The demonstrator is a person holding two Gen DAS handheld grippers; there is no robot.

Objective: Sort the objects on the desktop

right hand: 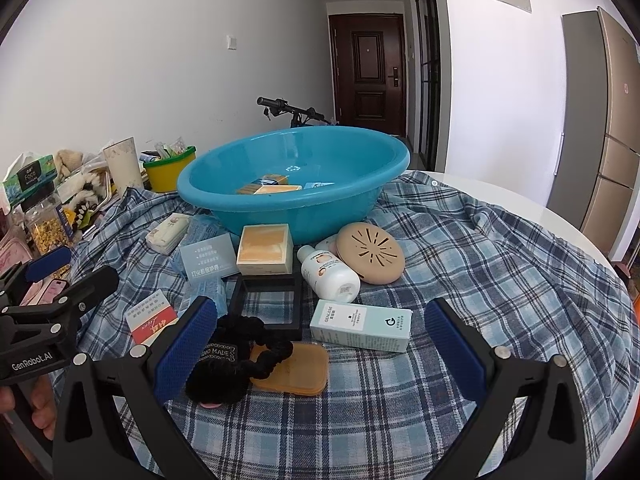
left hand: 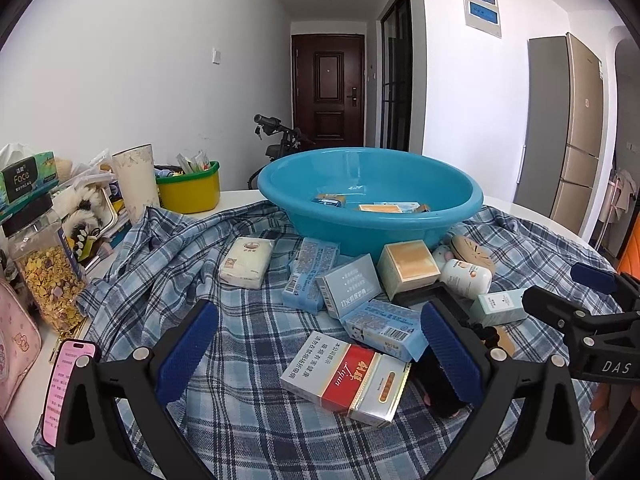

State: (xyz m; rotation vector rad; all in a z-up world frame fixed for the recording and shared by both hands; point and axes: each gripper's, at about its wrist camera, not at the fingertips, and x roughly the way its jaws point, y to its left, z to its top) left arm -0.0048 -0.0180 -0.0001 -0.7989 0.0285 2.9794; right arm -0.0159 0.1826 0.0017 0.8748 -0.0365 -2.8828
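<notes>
A blue basin (left hand: 452,208) (right hand: 224,200) stands on the plaid cloth (left hand: 248,412) (right hand: 500,280) and holds a few small boxes. Before it lie many boxes. My left gripper (left hand: 320,344) is open and empty above a red-and-white cigarette box (left hand: 352,380) and pale blue boxes (left hand: 384,326). My right gripper (right hand: 320,344) is open and empty above a mint GENLESE box (right hand: 360,326), a black scrunchie (right hand: 228,364) and an orange flat case (right hand: 296,368). A white bottle (right hand: 330,274), a tan round disc (right hand: 370,254) and a black frame (right hand: 268,304) lie just beyond.
On the table's left stand a cereal jar (left hand: 48,276), a tissue box (left hand: 24,178), a cream cup (left hand: 136,180), a yellow bin (left hand: 190,190) and a pink phone (left hand: 66,384). A bicycle and a door stand behind; a fridge (left hand: 568,128) is at right.
</notes>
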